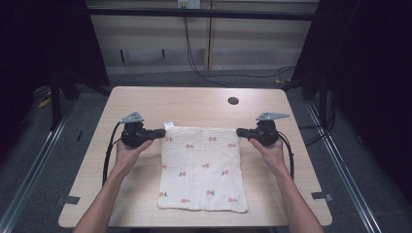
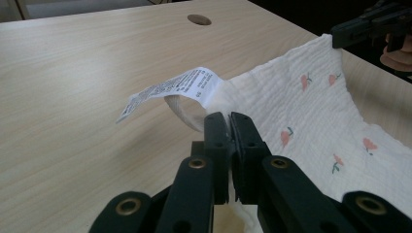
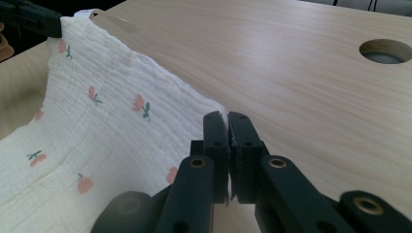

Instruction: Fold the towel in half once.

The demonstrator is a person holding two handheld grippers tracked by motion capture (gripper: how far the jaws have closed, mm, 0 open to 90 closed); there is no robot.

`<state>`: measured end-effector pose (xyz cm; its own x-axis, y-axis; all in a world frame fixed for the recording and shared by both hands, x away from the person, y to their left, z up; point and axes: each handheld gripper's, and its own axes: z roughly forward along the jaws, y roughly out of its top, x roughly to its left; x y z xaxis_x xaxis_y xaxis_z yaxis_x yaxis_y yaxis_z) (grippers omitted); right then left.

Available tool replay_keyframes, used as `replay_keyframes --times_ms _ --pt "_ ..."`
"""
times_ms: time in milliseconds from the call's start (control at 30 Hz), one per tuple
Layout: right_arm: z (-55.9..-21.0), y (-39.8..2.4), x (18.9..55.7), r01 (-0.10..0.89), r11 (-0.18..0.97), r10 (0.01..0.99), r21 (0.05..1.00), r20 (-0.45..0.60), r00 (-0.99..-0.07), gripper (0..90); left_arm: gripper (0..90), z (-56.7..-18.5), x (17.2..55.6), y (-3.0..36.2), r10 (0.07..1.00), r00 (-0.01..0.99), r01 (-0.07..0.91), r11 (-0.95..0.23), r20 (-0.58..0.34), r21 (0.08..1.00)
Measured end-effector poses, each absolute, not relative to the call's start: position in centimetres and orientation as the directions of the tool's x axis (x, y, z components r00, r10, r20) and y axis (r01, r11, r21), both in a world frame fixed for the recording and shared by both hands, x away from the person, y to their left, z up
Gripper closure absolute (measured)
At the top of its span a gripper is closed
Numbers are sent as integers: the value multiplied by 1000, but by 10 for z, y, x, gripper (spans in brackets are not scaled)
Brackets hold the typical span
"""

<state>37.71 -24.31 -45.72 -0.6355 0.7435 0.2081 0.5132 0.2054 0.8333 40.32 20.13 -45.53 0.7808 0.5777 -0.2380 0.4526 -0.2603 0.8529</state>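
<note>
Pinching soft crinkled square cloth [image 1: 201,167], both tongs.

The cloth [image 1: 202,167] is creamy white with little pink flowers on green stems. Its tag [image 2: 170,91] is white with tiny dark print. The bench [image 1: 194,104] is pale wood. Both claws, left [image 1: 163,133] and right [image 1: 239,132], are black.

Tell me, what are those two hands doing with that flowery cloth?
A person is holding a black two-jaw tool in each hand. The left tool is shut on the far left corner of the square cream cloth with small pink flowers, near its white label. The right tool is shut on the far right corner. The cloth's far edge is lifted off the light wooden table; the rest lies on it.
</note>
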Motion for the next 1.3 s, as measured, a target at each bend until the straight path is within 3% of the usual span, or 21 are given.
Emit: replay_keyframes --times_ms 833,1300 --pt "-430 -248 364 478 215 738 852 178 -650 872 867 -441 391 195 549 812 411 -294 -199 863" --pt "-421 -253 335 475 250 713 844 172 -680 872 867 -437 365 194 512 838 392 -321 -190 862"
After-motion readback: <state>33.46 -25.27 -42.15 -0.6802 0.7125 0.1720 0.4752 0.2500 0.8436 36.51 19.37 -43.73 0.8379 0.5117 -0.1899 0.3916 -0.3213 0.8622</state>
